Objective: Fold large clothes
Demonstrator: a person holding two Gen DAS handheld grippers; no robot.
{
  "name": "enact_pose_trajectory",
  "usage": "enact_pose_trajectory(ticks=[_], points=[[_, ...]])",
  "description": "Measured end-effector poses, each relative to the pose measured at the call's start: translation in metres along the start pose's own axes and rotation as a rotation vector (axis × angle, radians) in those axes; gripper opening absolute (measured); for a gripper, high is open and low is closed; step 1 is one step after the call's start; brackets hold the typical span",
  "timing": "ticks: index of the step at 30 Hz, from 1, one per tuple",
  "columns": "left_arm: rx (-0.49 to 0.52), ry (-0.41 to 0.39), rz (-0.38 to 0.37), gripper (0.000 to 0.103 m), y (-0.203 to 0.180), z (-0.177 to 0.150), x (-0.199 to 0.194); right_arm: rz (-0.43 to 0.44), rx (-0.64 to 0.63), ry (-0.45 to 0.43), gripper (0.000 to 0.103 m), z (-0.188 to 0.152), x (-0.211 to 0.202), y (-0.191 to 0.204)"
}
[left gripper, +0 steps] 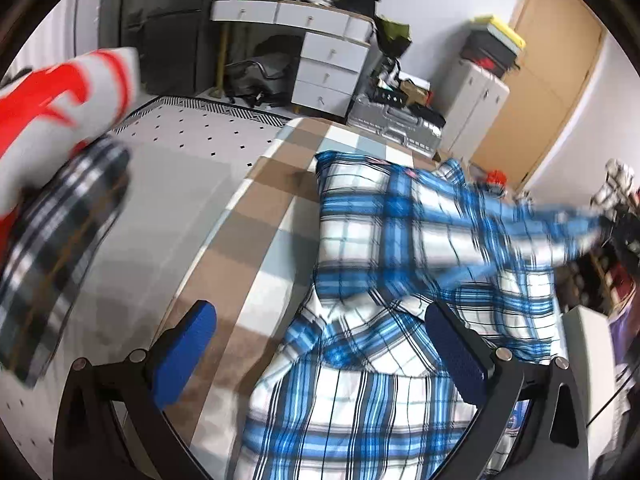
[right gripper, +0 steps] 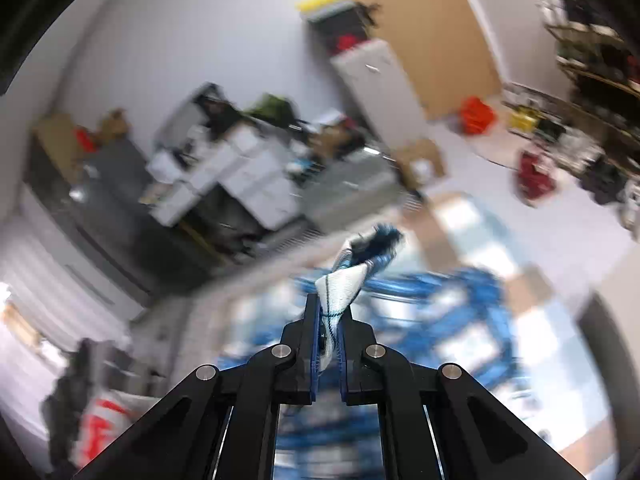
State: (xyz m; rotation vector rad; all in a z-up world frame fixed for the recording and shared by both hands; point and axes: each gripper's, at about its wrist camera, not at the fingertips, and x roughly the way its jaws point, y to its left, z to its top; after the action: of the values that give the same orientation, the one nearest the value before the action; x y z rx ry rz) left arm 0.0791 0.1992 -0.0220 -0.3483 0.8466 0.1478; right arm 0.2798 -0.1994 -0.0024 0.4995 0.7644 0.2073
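Observation:
A blue-and-white plaid shirt [left gripper: 380,240] lies spread on the checked brown and pale blue blanket [left gripper: 272,200]. In the left wrist view one blurred part of it stretches up and to the right. My left gripper [left gripper: 320,348] hangs open over the shirt's near part, its blue pads [left gripper: 188,352] wide apart and gripping nothing. In the right wrist view my right gripper [right gripper: 329,320] is shut on a pinched fold of the shirt's cloth [right gripper: 344,280], which sticks out past the fingertips. The rest of the shirt [right gripper: 440,300] is a blue blur below.
A dark plaid garment [left gripper: 60,240] and a red-and-white one [left gripper: 60,92] lie on the dotted grey mattress [left gripper: 180,160] at the left. Beyond the bed stand a white drawer desk [left gripper: 328,68], a silver case [left gripper: 396,128] and a white cabinet [left gripper: 472,108].

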Motion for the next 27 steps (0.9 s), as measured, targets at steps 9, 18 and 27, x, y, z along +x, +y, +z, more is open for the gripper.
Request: enact_pose_trajectory(ticks=[9, 18, 27], points=[[0.076, 0.104, -0.051, 0.102, -0.033, 0.019, 0.04, -0.027, 0.029, 0.222, 0.008, -0.062, 0.073, -0.12], [0.235, 0.235, -0.022, 0.102, -0.057, 0.025, 0.104, -0.077, 0.082, 0.451, 0.024, -0.059, 0.053, -0.148], [0.18, 0.301, -0.032, 0.101, -0.025, 0.05, 0.099, -0.179, -0.346, 0.286, 0.102, -0.018, 0.042, -0.036]])
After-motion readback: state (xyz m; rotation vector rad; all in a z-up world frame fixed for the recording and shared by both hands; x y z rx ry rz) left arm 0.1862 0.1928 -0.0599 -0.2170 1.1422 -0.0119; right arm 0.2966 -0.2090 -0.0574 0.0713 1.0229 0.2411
